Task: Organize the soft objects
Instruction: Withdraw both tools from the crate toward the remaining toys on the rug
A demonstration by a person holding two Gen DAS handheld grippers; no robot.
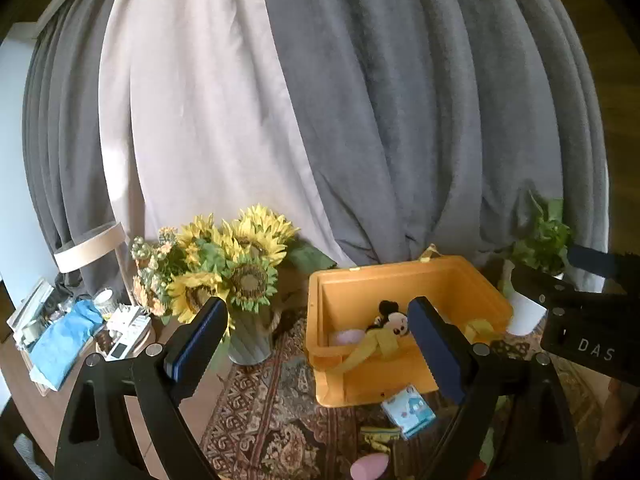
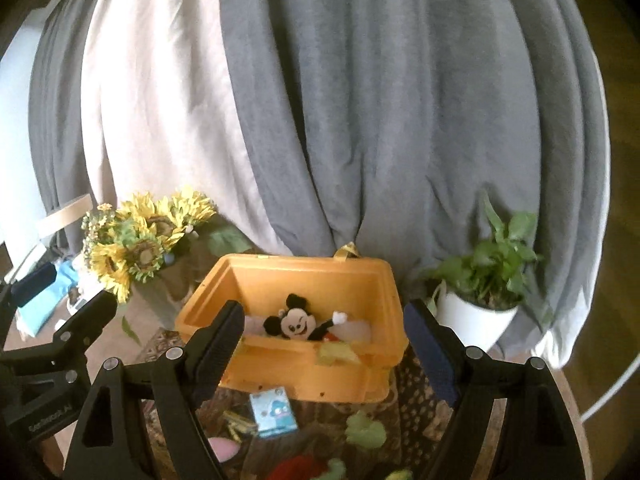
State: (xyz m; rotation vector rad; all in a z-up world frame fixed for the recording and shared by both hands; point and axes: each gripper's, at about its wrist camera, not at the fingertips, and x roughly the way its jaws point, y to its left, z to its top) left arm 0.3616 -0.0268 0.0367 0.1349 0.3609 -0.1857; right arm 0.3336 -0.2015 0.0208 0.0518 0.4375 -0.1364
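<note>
An orange plastic bin [image 1: 460,280] [image 2: 304,376] stands on a patterned cloth. A Mickey Mouse plush [image 1: 394,318] [image 2: 298,322] lies inside it beside a pale pink soft item [image 1: 346,337] [image 2: 354,330]; a yellow strap [image 1: 370,346] hangs over its front rim. In front of the bin lie a small blue-and-white packet [image 1: 408,410] [image 2: 274,410], a yellow-green item [image 1: 380,438] [image 2: 240,426], a pink soft item [image 1: 370,466] [image 2: 224,450], a green soft item [image 2: 366,430] and a red one [image 2: 298,468]. My left gripper [image 1: 316,346] and right gripper [image 2: 326,354] are open and empty, held above the near items.
A vase of sunflowers [image 1: 236,268] [image 2: 140,248] stands left of the bin. A potted green plant [image 2: 486,280] [image 1: 536,264] stands to its right. A cluttered tray with blue cloth [image 1: 64,340] is far left. Grey and white curtains [image 2: 360,120] hang behind.
</note>
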